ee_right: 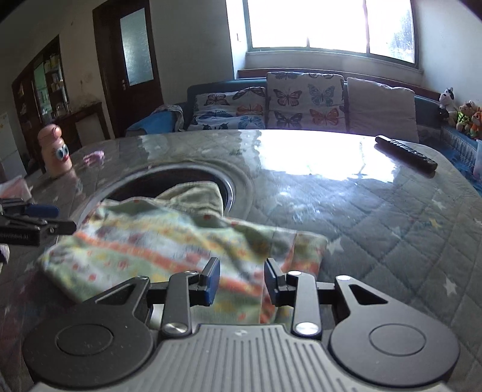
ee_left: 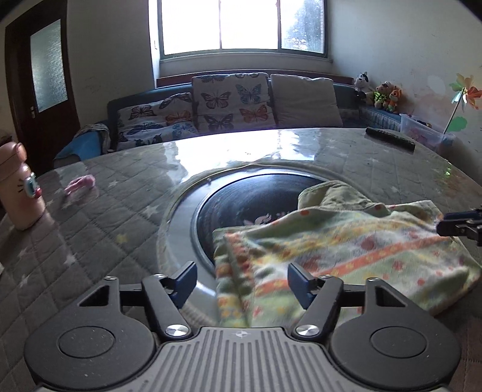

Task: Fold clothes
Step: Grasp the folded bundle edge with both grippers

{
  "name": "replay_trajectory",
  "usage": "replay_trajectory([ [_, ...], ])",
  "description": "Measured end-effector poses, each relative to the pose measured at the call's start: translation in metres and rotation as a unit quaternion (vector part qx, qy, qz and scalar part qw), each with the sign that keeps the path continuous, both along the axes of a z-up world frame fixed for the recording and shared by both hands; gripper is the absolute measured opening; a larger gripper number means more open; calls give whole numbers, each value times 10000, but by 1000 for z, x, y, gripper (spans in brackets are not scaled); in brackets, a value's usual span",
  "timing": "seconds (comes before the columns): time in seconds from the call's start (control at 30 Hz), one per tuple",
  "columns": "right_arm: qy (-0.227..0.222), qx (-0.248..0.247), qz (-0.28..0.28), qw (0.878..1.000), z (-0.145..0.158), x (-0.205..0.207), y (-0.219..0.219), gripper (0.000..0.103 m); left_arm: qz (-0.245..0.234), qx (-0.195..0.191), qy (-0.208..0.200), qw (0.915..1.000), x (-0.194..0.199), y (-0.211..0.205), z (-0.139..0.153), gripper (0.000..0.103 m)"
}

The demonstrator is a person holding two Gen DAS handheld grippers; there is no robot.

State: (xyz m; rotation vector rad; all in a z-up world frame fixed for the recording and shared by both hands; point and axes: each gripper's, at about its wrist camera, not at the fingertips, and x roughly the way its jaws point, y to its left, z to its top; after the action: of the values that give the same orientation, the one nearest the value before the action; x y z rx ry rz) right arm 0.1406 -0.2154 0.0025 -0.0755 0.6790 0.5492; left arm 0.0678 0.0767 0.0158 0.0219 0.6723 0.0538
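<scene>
In the left wrist view, your left gripper [ee_left: 242,282] is hovering with its fingers [ee_left: 187,279] parted; the folded green fleece garment with orange patterned bands [ee_left: 346,250] is lying between them, not pinched. It is resting on the grey quilted tabletop [ee_left: 105,217], partly over the round dark recess [ee_left: 241,205].

In the right wrist view, your right gripper [ee_right: 242,279] is holding its fingers [ee_right: 211,280] narrowly apart over the garment's [ee_right: 156,241] near edge; a grip cannot be confirmed.

Daylight from the blown-out window [ee_left: 242,25] glares in a white patch on the glossy worktop [ee_right: 376,217], room corners dim, patterned cloth [ee_left: 331,241] smeared by motion blur, fisheye bending straight lines, dark vignette at frame corners
</scene>
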Motion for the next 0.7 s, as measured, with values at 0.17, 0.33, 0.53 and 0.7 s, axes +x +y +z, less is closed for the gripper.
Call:
replay_trajectory([
  [0.17, 60, -65, -12, 10000, -6, 24, 8, 30, -205, -12, 71, 9998, 32, -8, -4, 45],
  [0.33, 144, -132, -187, 9996, -18, 34, 7, 29, -206, -132, 272, 9993, 57, -6, -16, 26],
  [0.53, 128, -178, -203, 9996, -19, 34, 7, 28, -404, -362, 189, 9983, 69, -13, -11, 24],
  [0.7, 126, -182, -192, 9996, -20, 36, 8, 28, -502, -307, 221, 9980, 82, -21, -14, 24],
])
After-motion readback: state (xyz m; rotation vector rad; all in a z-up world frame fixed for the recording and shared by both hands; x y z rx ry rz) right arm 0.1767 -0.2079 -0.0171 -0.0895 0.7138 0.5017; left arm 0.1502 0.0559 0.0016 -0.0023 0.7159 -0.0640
